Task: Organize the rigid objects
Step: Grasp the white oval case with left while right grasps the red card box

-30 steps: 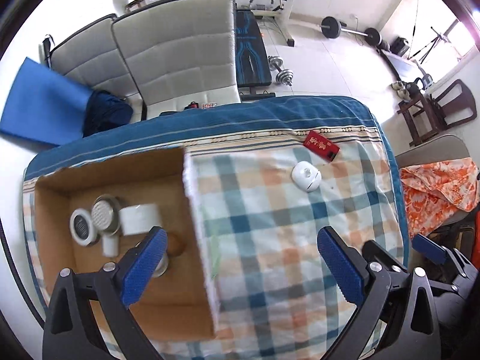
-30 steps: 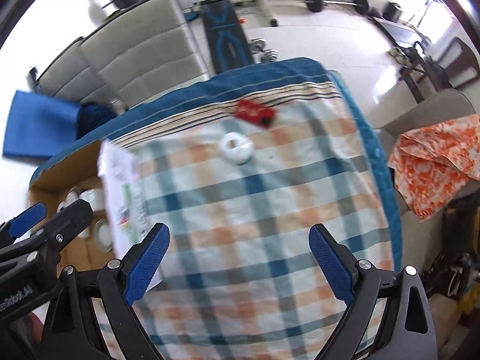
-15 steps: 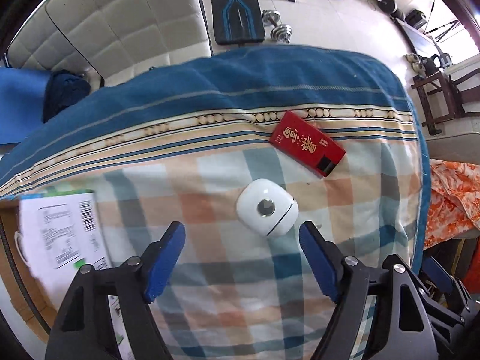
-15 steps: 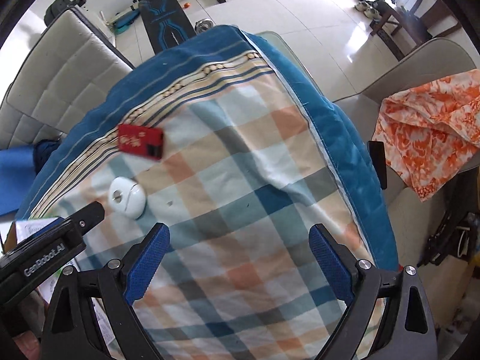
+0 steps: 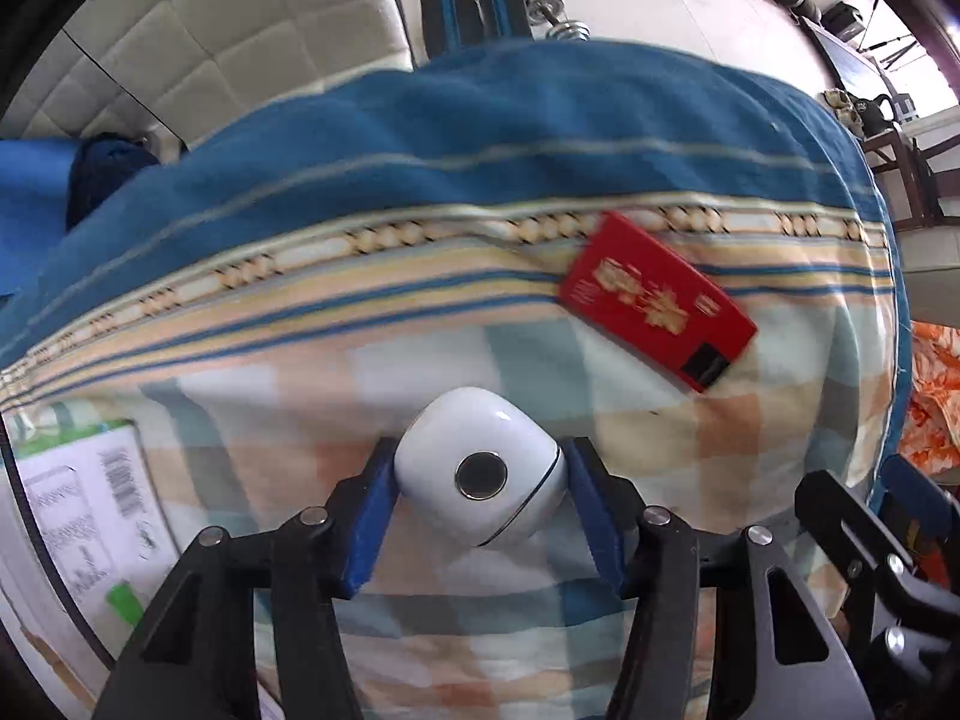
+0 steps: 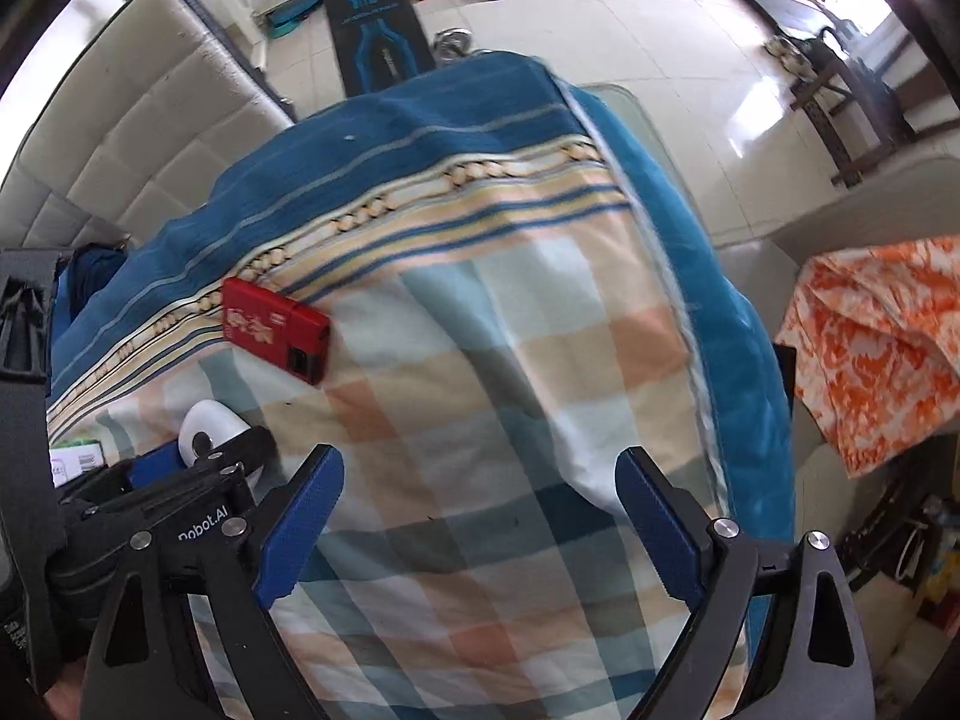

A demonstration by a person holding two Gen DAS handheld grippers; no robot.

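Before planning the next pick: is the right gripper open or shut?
Open. The right gripper has its blue pads wide apart above the checked cloth, with nothing between them.

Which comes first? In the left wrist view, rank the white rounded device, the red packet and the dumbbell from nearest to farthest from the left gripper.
1. White rounded device: between the closing jaws of the left gripper.
2. Red packet: beyond it to the right, lying on the checked cloth.
3. Dumbbell: farthest, on the floor past the table's far edge.

case (image 5: 480, 474) on tablecloth (image 5: 750, 420); packet (image 5: 654, 300) behind-right; carton (image 5: 78, 510) left
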